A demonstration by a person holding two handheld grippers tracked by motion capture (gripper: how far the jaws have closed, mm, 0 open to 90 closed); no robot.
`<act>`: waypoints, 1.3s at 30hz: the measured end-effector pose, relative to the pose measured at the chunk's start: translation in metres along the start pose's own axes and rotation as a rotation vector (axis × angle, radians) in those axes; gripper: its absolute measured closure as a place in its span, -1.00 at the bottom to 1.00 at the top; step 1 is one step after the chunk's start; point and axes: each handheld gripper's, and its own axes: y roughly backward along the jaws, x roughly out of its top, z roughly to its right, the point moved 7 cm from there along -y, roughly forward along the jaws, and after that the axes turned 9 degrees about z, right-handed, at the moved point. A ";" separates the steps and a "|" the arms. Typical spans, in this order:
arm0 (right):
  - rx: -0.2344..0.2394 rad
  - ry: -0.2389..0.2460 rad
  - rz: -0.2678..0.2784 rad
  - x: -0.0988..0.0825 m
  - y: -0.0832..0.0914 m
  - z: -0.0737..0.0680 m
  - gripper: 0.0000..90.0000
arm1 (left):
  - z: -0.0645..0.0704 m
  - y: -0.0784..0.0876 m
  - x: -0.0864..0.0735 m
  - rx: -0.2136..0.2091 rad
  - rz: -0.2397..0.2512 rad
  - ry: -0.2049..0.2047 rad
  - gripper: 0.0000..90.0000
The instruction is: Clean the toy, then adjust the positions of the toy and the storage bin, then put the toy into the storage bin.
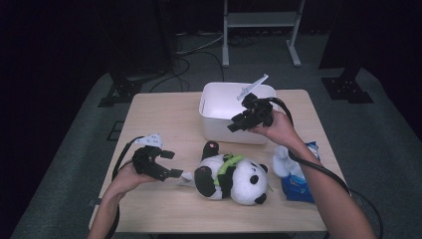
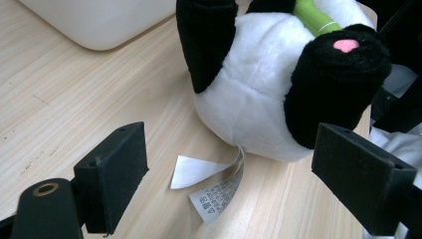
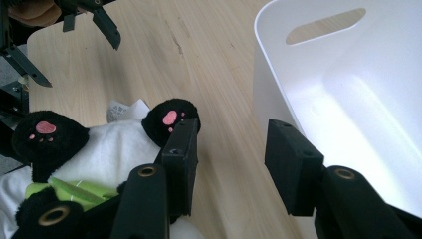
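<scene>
The panda plush [image 1: 233,177] is lying on its back on the desk [image 1: 164,124], just in front of the white bin [image 1: 219,112]. The left gripper [image 1: 169,163] is resting beside the plush's bottom, jaws standing wide around nothing, near its sewn-in label [image 2: 214,186]. The right gripper [image 1: 238,123] is hovering at the bin's front wall, jaws partly apart and holding nothing

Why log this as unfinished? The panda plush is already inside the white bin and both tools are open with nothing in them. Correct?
Not quite. The panda plush lies on the wooden table, in front of the white bin, not inside it; the high view shows this. The rest holds: the left tool and right tool are both open, with nothing between the jaws.
</scene>
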 end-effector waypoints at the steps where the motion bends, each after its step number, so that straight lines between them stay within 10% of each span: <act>1: 0.002 0.008 0.003 0.001 0.000 0.001 0.22 | 0.000 0.000 0.000 -0.001 -0.001 0.001 -0.72; 39: -0.027 0.002 -0.093 0.015 -0.044 0.025 0.36 | 0.002 0.006 -0.002 0.004 0.007 0.002 -0.77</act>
